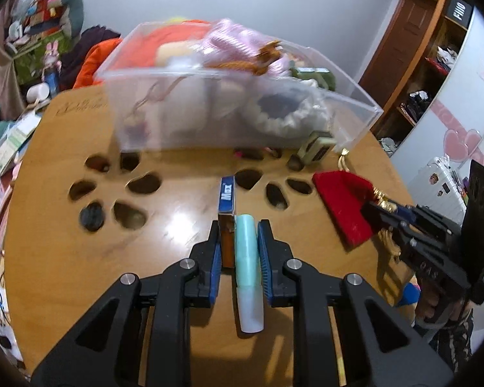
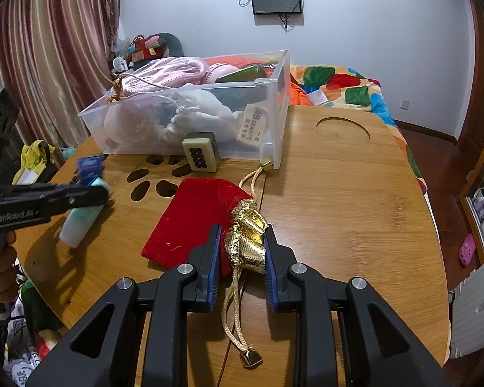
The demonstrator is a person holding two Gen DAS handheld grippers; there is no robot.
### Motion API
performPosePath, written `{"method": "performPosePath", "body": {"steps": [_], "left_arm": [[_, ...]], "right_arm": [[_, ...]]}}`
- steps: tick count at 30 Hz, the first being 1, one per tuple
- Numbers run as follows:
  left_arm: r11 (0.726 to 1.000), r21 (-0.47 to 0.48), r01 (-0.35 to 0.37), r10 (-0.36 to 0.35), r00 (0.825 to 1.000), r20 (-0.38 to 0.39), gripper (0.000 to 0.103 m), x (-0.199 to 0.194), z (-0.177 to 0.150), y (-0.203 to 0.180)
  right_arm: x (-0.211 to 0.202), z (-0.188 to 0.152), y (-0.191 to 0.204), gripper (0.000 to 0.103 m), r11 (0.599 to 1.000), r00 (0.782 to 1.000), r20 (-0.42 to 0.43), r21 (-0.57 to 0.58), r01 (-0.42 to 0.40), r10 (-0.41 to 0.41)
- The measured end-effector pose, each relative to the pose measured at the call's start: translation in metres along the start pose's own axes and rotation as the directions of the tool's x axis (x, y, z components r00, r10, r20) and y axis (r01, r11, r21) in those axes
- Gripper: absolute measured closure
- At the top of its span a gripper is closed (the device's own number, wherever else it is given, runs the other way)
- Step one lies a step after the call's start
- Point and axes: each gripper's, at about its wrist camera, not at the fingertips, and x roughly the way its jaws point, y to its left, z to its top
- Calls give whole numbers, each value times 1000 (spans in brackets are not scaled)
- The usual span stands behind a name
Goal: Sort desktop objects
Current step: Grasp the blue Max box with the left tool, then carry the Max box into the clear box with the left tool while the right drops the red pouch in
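My left gripper (image 1: 237,242) is shut on a mint green tube (image 1: 247,258) and a small blue and orange box (image 1: 226,213) side by side, above the wooden table (image 1: 177,219). It also shows in the right wrist view (image 2: 90,193). My right gripper (image 2: 240,242) is shut on the gold neck of a red velvet drawstring pouch (image 2: 196,216), which lies on the table; the pouch also shows in the left wrist view (image 1: 342,203). A clear plastic bin (image 1: 235,96) full of small items stands at the far side, also in the right wrist view (image 2: 190,109).
A mahjong tile (image 2: 200,154) leans against the bin's front. The table has paw-shaped cut-outs (image 1: 113,190) and a round recess (image 2: 342,132). A bed with a colourful blanket (image 2: 338,87) lies behind, and clutter sits to the left of the table.
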Motion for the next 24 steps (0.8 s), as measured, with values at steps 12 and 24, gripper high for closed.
{"method": "performPosePath", "body": {"steps": [12, 24], "left_arm": [[1000, -21, -23, 23, 999, 39, 73, -15, 0, 10], [995, 24, -99, 96, 989, 115, 97, -32, 7, 3]], "right_arm": [[0, 0, 6, 79, 1000, 1000, -6, -16, 6, -6], [-1, 2, 8, 82, 1000, 1000, 5, -2, -25, 25]]}}
